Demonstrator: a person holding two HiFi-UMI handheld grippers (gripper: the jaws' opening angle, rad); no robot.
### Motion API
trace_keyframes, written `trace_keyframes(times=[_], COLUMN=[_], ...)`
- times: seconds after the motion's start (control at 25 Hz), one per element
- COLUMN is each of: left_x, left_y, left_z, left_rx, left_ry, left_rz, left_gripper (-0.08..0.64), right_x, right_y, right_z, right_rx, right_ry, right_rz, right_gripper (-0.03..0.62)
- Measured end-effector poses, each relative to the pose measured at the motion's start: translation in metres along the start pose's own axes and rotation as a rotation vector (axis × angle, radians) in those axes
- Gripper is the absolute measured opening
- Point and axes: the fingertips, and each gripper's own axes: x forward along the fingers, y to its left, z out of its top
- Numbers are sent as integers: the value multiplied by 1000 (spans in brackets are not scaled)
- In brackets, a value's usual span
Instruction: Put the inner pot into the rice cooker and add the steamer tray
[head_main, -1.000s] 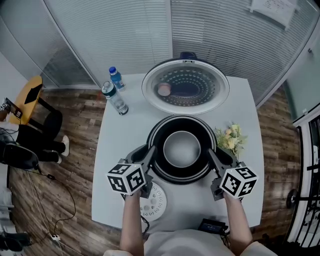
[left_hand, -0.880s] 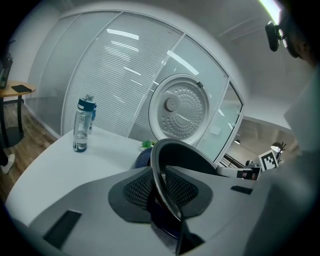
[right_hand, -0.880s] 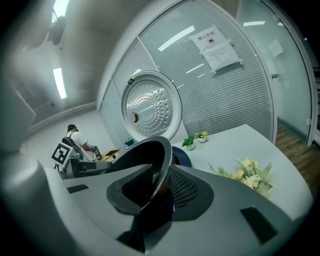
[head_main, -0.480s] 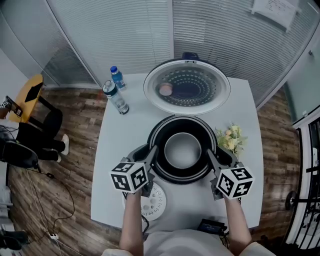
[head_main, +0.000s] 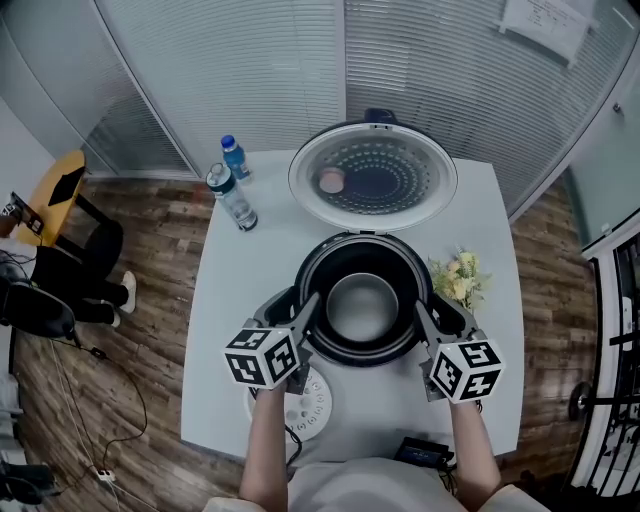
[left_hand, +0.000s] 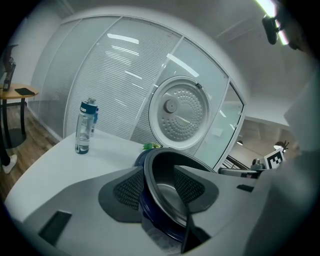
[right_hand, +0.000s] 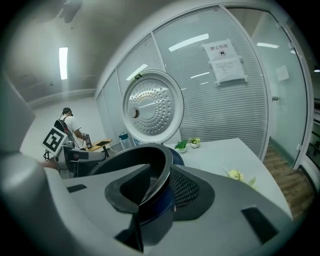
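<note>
Lower left of the head view: left gripper (head_main: 306, 303) right at the left edge of the inner pot (head_main: 362, 308). Jaws just opened and now wide apart, one on each side of the pot's rim, pads not squeezing it. Same in the left gripper view, with the dark rim between the two black pads (left_hand: 131, 189).

Just under that gripper, a white round steamer tray (head_main: 300, 405) with little holes, flat on the white table (head_main: 240, 300), partly hidden by the gripper's cube.

Lower right: right gripper (head_main: 421, 310) at the pot's right edge. Jaws just opened too, fairly wide, one inside the pot and one outside, rim in the gap and not pinched.

Upper left of the table: two bottles (head_main: 232, 197), standing up, caps on.

In the middle: inner pot sitting down inside the dark blue rice cooker (left_hand: 151, 209), grey bottom showing. Behind it, round lid (head_main: 372, 175) tipped up and open.

Just right of the cooker: small flowers (head_main: 458, 278).
</note>
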Motion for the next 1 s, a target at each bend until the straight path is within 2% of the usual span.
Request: trace_keyframes(times=[0.28,0.52,0.72,1.0], left_x=[-19,-44,-73,-103], left_y=[-4,2,13,22], left_z=[1,-4,-18,-33], left_rx=[-11,-35,-58,-82], left_ry=[-23,-37,-45,-59], left_rz=[-15,2,37,97], left_gripper=[177,176,176,176], right_x=[-25,-45,-64,-75], right_y=[14,41,62,81], right_z=[8,-5,-20,-36], right_rx=[7,-14,11,-5], right_ry=[-42,-37,-54,-39], right_rz=[9,66,92,160], right_gripper=[127,127,127,127])
